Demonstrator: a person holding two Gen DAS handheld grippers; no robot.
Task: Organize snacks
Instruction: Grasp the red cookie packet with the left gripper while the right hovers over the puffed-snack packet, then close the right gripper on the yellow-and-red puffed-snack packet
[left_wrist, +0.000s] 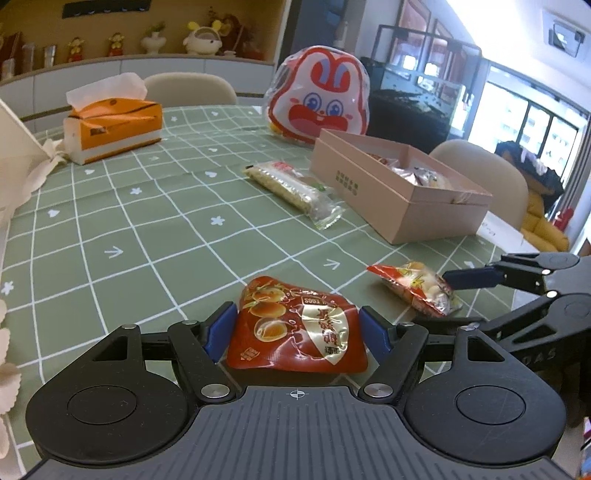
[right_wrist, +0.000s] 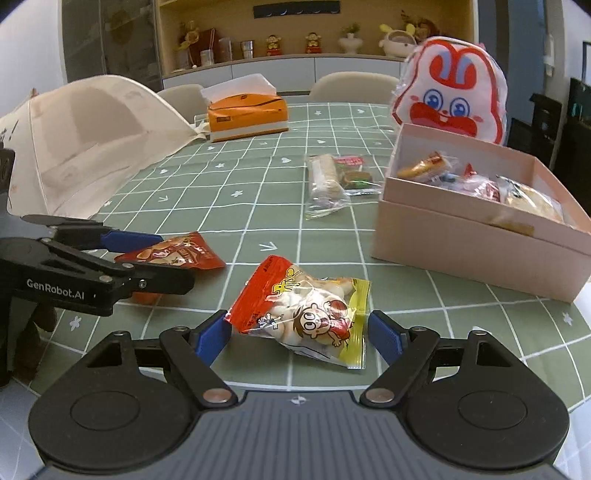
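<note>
left gripper (left_wrist: 297, 332): spread wide around red egg-snack packet (left_wrist: 295, 328) on green checked tablecloth (left_wrist: 147, 229) | right gripper (right_wrist: 299, 334): wide around cartoon candy bag (right_wrist: 310, 314) | pink box (right_wrist: 480, 236), holding snacks: beyond right | cracker pack (right_wrist: 325, 181), tissue box (right_wrist: 247, 114), rabbit bag (right_wrist: 450, 96): farther back

Left hand-held gripper (left_wrist: 297, 330): low and level, blue fingers (left_wrist: 220, 328) spread wide, one on each side of a packet, seemingly just touching its edges but not squeezing. Right hand-held gripper (right_wrist: 300, 334): same pose, fingers (right_wrist: 212, 338) parted, left one near contact, right one apart. The two sit side by side, each visible at the edge of the other's view.
</note>
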